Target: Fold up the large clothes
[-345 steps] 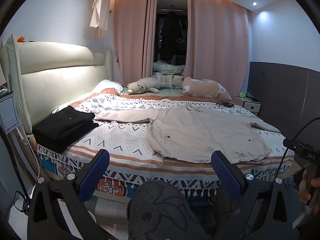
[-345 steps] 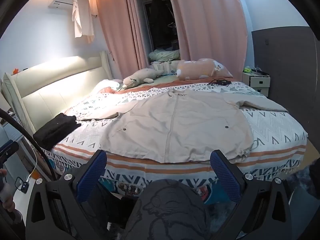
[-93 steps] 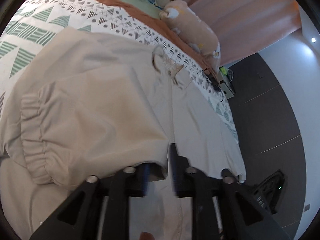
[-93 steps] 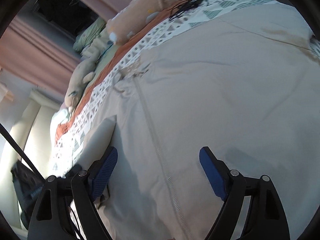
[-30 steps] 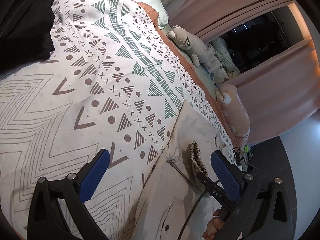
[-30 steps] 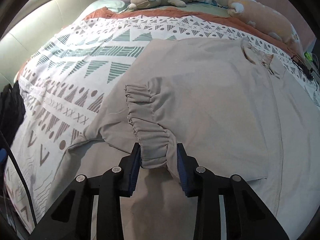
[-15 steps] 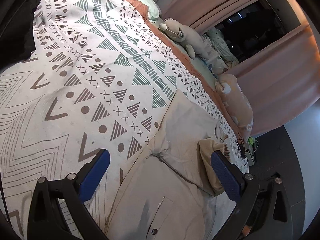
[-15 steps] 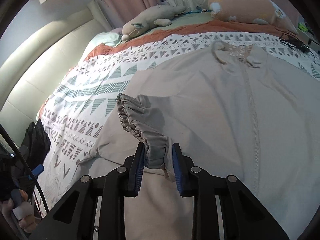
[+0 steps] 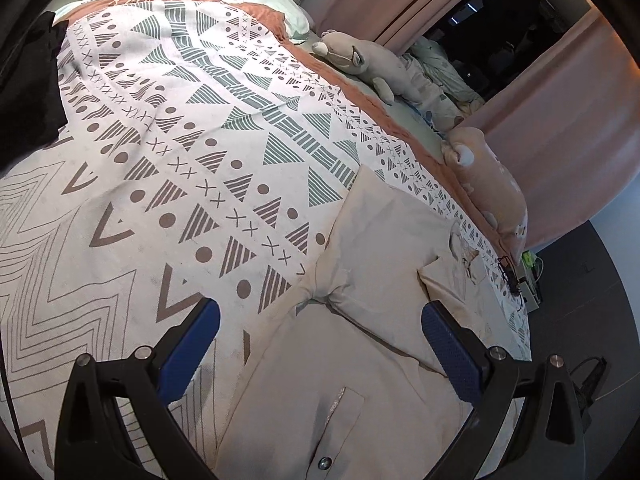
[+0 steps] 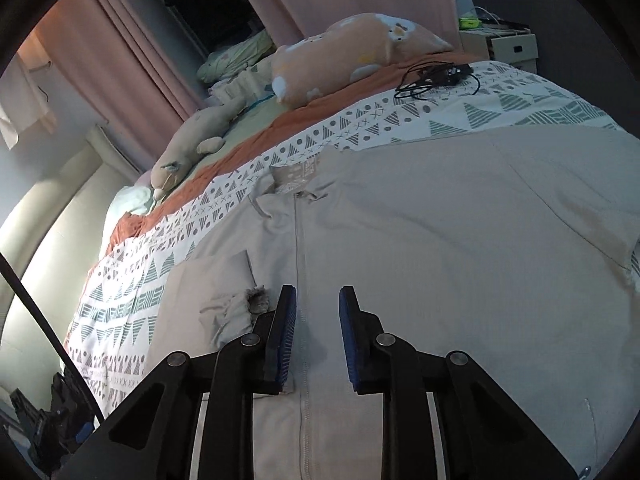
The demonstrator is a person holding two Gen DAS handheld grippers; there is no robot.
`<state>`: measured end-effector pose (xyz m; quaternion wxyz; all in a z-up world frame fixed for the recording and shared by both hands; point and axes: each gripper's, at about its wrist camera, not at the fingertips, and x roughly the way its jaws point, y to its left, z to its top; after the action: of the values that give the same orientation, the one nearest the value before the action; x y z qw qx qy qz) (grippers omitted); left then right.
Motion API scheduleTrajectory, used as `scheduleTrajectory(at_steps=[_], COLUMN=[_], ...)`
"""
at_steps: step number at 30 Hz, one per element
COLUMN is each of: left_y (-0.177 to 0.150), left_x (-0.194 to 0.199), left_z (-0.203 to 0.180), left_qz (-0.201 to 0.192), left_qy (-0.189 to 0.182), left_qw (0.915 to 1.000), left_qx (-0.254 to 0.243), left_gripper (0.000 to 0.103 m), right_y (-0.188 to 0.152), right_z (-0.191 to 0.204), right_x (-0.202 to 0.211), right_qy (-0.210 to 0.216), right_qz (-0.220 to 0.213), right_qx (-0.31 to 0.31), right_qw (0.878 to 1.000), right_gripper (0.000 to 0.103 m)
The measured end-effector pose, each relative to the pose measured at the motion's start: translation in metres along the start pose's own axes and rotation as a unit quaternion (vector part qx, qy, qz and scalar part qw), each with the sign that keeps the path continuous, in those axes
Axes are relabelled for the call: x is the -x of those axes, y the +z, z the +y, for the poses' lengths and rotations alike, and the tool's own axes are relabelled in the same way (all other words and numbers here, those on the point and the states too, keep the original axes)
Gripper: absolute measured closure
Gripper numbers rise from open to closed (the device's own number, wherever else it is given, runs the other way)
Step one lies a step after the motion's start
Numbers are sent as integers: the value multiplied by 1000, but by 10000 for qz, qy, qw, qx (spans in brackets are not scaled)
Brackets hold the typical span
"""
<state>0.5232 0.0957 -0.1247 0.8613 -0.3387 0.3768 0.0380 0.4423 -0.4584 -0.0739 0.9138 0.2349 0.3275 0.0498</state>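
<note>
A large beige jacket (image 10: pixel 440 216) lies flat on the patterned bedspread (image 9: pixel 180 152), zipper up. Its left sleeve (image 9: pixel 384 240) is folded across the chest, with the elastic cuff (image 10: pixel 240 308) lying just left of the zipper. My right gripper (image 10: pixel 316 320) hovers over the zipper beside that cuff, jaws a little apart and holding nothing. My left gripper (image 9: pixel 320 344) is wide open and empty above the jacket's left shoulder fold (image 9: pixel 324 292).
A folded black garment (image 9: pixel 28 80) lies at the bed's left edge. Two plush toys (image 10: pixel 352 56) and pillows line the far side. A black cable (image 10: pixel 436 76) lies on the bedspread by a bedside cabinet (image 10: pixel 508 44). Pink curtains hang behind.
My right gripper carried the sleeve cuff across the jacket, laid it by the zipper and let go. The left gripper stayed open and shifted slightly over the shoulder.
</note>
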Motion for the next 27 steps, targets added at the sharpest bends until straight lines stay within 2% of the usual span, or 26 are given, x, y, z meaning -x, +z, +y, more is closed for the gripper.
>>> scheduleTrajectory(at_steps=[1,2,3,4,6,10,12,17,19,20,23,24,27], left_y=[-2,-4,-6,-7,-11,-15,-16,-13,-12,-11,-9,-10,-13], left_x=[-1,-2,-3,-4,-6,-15,-25,-47,-54,-58,-72,-75,-82], left_z=[-2,-4,-6,-9,-14,-22,-24,-24,-25,-25,-28,-30,-36], left_qz=[-3,-13,-31,-58,-98,-156,-115,45,47,78,224,274,407], left_qy=[5,8,18,21,67,158,206,190,245,259,262,266,296], left_qw=[10000,10000,10000,10000,9998,9992,9990,9993,9991,9991,9988,9986,9971], left_qx=[-5,-13,-33,-70,-160,-329,-371,-320,-329,-325,-340,-374,-568], left_gripper=[0,0,0,0,0,0,0,0,0,0,0,0,0], right_y=[-4,-8,-12,-17,-24,-32,-28,-17,-9,-4,-4,0,6], right_z=[4,6,8,12,19,38,41,63,73,80,92,96,94], right_x=[-1,-4,-8,-13,-20,-27,-36,-64,-81,-93,-116,-124,-121], right_qy=[84,195,357,552,678,1013,1022,672,484,384,147,161,147], right_qz=[57,140,252,355,506,600,715,889,971,1014,1291,1359,1243], right_qx=[38,78,98,107,113,175,345,985,1246,1361,1650,1627,1583], right_qw=[9999,9997,9990,9978,9964,9929,9916,9889,9863,9847,9777,9771,9794], right_gripper=[58,18,0,0,0,0,0,0,2,10,50,59,75])
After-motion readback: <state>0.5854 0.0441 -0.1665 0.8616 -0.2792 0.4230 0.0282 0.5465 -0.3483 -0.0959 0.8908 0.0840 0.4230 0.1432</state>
